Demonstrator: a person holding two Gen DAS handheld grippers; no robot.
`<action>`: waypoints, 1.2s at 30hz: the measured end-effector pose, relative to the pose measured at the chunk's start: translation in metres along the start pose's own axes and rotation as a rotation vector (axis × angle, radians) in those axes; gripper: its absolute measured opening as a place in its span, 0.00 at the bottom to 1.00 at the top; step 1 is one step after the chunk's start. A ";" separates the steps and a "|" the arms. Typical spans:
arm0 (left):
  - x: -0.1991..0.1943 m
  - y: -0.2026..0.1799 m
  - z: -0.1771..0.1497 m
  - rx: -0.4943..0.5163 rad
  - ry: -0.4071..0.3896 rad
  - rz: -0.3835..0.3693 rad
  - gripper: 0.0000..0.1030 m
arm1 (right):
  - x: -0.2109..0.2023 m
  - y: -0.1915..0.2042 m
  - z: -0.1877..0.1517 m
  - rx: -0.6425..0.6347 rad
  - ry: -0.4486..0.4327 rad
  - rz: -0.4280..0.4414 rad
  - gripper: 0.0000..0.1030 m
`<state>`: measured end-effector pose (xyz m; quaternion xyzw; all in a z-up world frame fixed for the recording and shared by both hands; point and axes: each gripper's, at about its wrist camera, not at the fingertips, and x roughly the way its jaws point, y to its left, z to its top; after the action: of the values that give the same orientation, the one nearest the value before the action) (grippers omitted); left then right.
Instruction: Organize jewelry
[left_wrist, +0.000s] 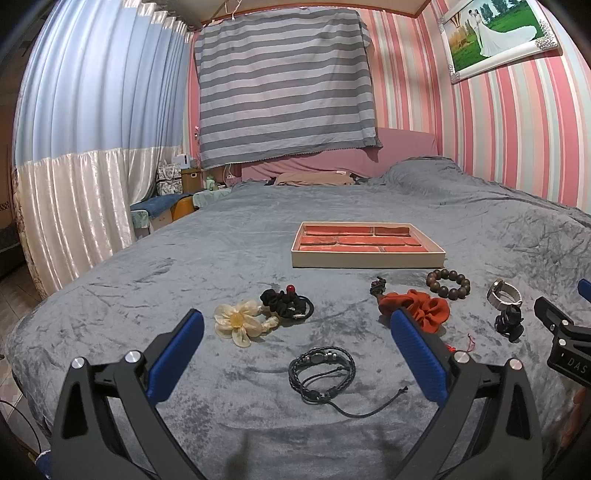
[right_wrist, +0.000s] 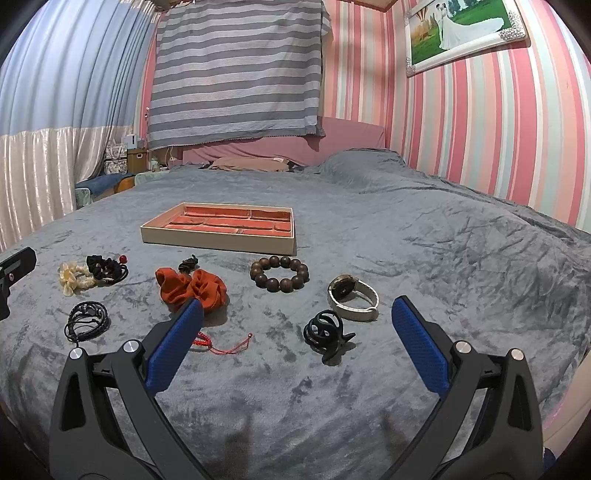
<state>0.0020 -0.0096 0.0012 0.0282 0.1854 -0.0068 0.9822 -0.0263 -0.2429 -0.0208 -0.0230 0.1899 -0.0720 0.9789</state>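
A shallow beige tray (left_wrist: 367, 258) (right_wrist: 218, 240) with a red brick-pattern lining lies on the grey bed. In front of it lie a cream flower hair tie (left_wrist: 236, 321), black scrunchie (left_wrist: 282, 301), black braided bracelet (left_wrist: 321, 367), orange scrunchie (left_wrist: 424, 304) (right_wrist: 192, 288), wooden bead bracelet (left_wrist: 448, 282) (right_wrist: 279, 273), white-strap watch (right_wrist: 352, 295) and black claw clip (right_wrist: 327, 334). My left gripper (left_wrist: 295, 323) is open and empty above the braided bracelet. My right gripper (right_wrist: 297, 310) is open and empty above the claw clip.
A red cord (right_wrist: 218, 345) lies by the right gripper's left finger. The grey blanket (right_wrist: 406, 229) covers the bed. Curtains (left_wrist: 92, 147) and a bedside clutter (left_wrist: 177, 177) are at the left; the striped wall (right_wrist: 498, 129) is at the right.
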 end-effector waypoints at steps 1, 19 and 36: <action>-0.002 0.003 -0.001 0.001 -0.001 0.000 0.96 | 0.000 -0.001 0.000 -0.001 0.001 -0.001 0.96; -0.001 0.008 0.005 -0.005 -0.007 -0.007 0.96 | 0.000 -0.001 0.001 -0.004 -0.001 -0.004 0.96; 0.002 0.006 0.001 -0.006 0.002 -0.014 0.96 | -0.001 -0.002 0.001 -0.007 0.000 -0.003 0.96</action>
<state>0.0044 -0.0035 0.0021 0.0238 0.1864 -0.0130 0.9821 -0.0275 -0.2445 -0.0196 -0.0267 0.1903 -0.0729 0.9787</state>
